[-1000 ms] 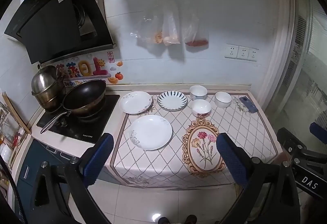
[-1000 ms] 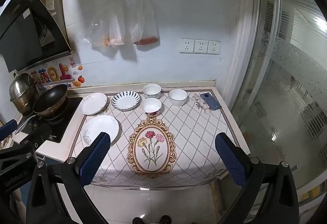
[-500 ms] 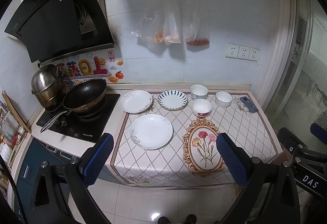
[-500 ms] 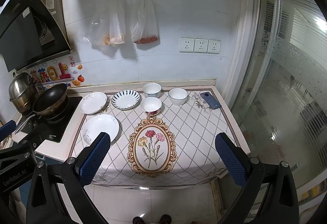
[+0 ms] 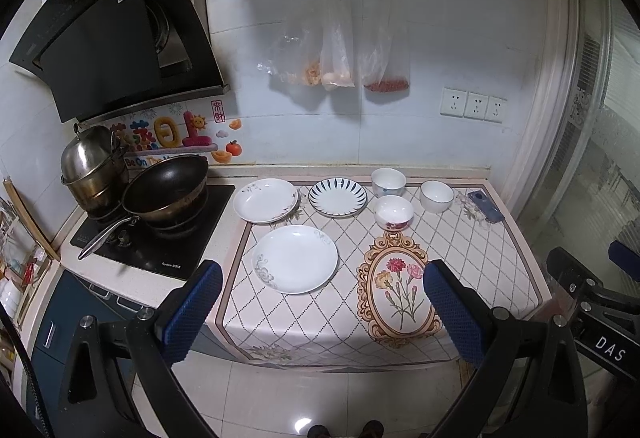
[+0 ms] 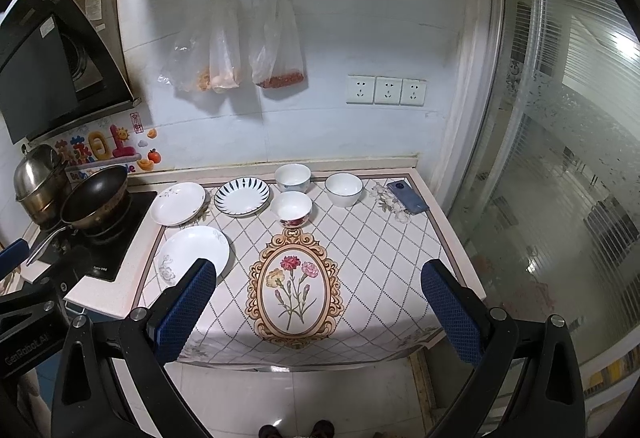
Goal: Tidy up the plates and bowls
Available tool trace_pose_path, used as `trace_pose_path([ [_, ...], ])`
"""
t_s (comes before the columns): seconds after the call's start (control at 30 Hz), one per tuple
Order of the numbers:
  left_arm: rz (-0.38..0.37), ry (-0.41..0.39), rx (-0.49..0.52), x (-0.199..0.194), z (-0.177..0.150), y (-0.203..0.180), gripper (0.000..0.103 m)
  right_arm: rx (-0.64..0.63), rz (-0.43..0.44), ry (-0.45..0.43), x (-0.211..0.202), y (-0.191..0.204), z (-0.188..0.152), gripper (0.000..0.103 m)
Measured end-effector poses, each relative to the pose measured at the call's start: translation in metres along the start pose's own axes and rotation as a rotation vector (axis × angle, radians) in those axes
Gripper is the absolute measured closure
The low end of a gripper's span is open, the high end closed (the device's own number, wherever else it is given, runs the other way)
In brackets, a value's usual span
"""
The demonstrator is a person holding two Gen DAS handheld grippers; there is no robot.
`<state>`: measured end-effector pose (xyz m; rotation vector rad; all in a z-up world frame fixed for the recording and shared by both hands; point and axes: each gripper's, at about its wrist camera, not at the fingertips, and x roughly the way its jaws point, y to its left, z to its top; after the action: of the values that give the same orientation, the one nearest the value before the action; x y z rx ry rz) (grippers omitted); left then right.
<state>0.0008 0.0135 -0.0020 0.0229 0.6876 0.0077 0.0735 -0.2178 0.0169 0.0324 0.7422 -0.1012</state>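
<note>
Three plates lie on the patterned cloth: a large white plate [image 5: 295, 259] in front, a white floral plate [image 5: 265, 200] behind it, and a blue-striped plate [image 5: 337, 197] to its right. Three bowls stand to the right: a white bowl [image 5: 388, 181] at the back, a red-flowered bowl [image 5: 393, 212] in front, and a white bowl [image 5: 436, 196] farther right. The same dishes show in the right wrist view, such as the large plate [image 6: 193, 252] and the flowered bowl [image 6: 291, 209]. My left gripper [image 5: 322, 306] and right gripper [image 6: 318, 304] are open, empty, and held back from the counter's front edge.
A black wok [image 5: 166, 190] and a steel pot [image 5: 90, 168] sit on the hob at the left. A blue phone [image 5: 485, 205] lies at the cloth's far right corner. Plastic bags [image 5: 340, 38] hang on the wall. A glass door [image 6: 560, 178] stands at the right.
Both grippers have drifted very slightly; the counter scene looks almost the same. Nothing on the counter has moved.
</note>
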Motion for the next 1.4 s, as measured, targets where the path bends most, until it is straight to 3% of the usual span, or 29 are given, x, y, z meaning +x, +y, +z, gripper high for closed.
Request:
trace_pose_path([
  [1.4, 0.008, -0.008, -0.020, -0.012, -0.008, 0.004, 0.000, -0.006, 0.023, 0.003, -0.008, -0.003, 0.005, 0.000],
])
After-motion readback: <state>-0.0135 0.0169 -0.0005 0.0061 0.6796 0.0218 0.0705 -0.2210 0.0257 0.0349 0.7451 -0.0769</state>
